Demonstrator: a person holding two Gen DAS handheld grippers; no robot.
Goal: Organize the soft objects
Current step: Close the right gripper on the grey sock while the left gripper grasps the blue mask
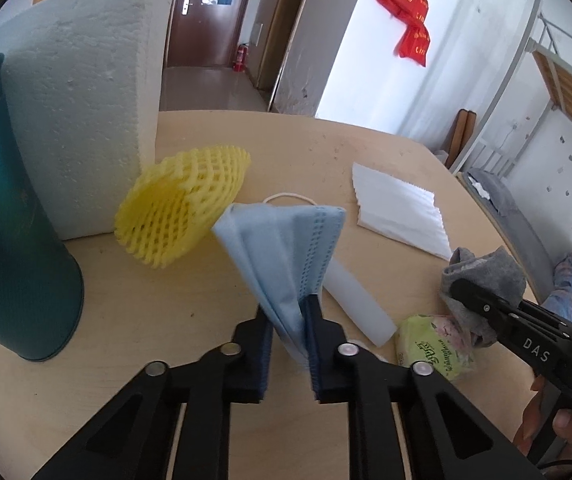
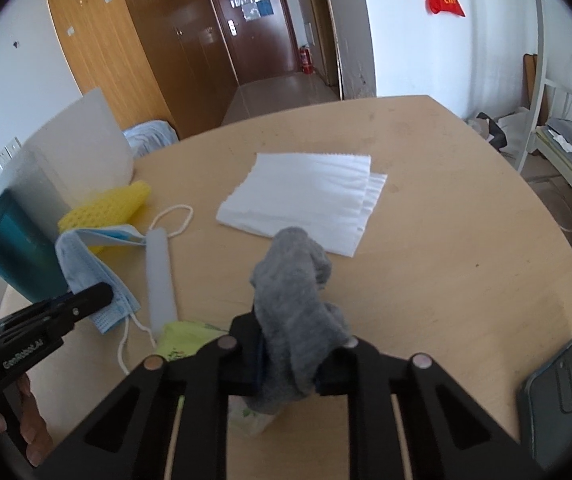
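- Blue face mask is pinched between the pads of the left gripper; its long axis runs up and away from the claw, fanned wide at the top.
- Grey sock is clamped in the right gripper, bunched, standing upward from the jaws.
- A dark phone right of the right claw is shown only in the right wrist view.
- Yellow foam net, white foam block and teal cylinder stand left of the mask; white foam tube, tissue pack and folded white cloth lie between and beyond the claws.
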